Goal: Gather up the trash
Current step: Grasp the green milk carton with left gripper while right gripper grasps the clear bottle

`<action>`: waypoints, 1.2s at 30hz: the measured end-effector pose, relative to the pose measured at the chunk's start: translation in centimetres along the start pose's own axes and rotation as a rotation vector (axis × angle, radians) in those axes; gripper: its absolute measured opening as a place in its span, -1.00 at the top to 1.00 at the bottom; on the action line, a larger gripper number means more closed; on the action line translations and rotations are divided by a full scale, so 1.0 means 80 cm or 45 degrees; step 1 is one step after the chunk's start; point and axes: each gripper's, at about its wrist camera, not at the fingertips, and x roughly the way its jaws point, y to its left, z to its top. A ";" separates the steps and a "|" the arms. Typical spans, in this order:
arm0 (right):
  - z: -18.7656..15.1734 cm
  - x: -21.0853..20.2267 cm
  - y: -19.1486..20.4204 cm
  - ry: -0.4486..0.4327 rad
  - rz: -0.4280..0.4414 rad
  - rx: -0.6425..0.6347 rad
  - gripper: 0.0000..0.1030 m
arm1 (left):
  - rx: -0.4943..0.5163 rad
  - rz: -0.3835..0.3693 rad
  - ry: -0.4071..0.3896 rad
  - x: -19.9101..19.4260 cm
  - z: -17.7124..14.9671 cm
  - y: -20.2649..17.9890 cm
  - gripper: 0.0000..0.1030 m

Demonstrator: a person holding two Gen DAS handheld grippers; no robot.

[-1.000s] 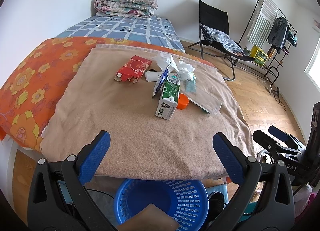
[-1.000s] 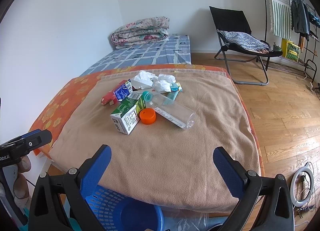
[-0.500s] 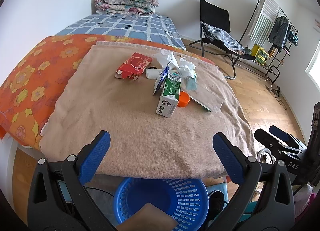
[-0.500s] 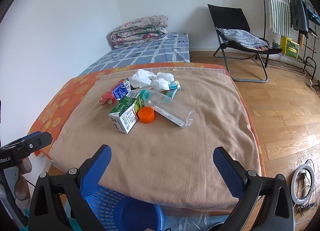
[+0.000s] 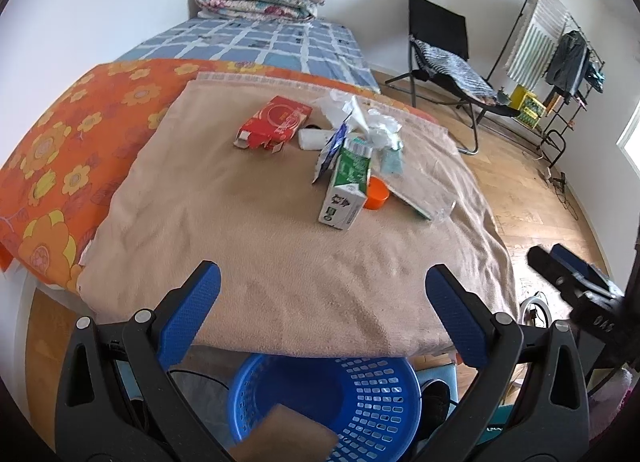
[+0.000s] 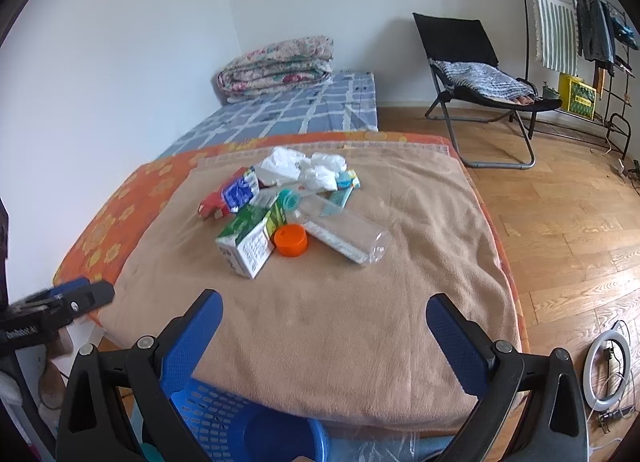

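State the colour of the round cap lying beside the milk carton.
Orange. The cap shows best in the right wrist view, beside the green and white carton.

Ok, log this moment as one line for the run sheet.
phase: approach | left gripper: open, empty | right gripper: open, empty | trash pile: on tan blanket, untouched | blue basket: below the blanket's near edge

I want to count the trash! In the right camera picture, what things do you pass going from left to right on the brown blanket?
Red box → green and white carton → orange lid → clear plastic bottle.
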 end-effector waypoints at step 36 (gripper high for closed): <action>0.108 0.185 -0.062 0.194 0.196 -0.025 -0.90 | -0.023 -0.031 0.217 0.166 0.085 -0.053 -0.60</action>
